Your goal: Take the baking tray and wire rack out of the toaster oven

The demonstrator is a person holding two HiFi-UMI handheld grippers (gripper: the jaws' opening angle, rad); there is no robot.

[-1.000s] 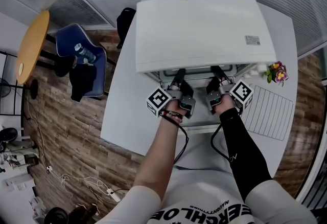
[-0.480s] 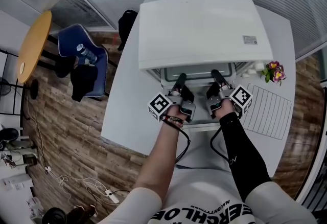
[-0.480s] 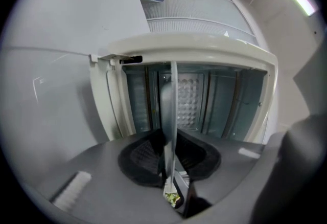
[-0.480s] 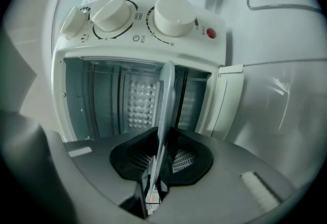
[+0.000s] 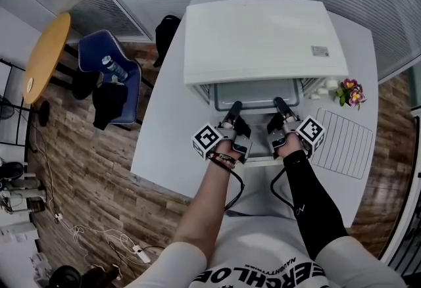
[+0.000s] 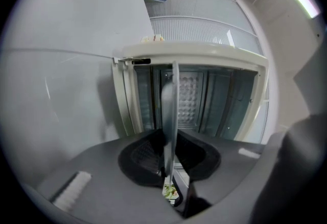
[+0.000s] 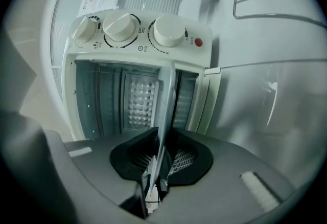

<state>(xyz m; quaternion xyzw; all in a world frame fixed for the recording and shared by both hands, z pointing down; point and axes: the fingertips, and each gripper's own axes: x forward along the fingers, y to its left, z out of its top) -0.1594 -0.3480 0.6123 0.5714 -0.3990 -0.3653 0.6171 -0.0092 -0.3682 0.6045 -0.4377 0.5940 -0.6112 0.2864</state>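
Seen from the head view, the baking tray (image 5: 256, 91) stuck partly out of the white toaster oven (image 5: 256, 37), and the wire rack (image 5: 345, 142) lay on the table (image 5: 164, 129) at the right. The grip itself was clear only in the gripper views. The left gripper (image 6: 168, 152) pinched the tray's front rim edge-on, its jaws having just closed further. The right gripper (image 7: 161, 159) clamped the same rim. Only the right gripper view showed the oven's knobs (image 7: 120, 26).

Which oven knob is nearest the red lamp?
The rightmost knob in the right gripper view: the red lamp sits just beside it; the middle knob and left knob lie farther off.
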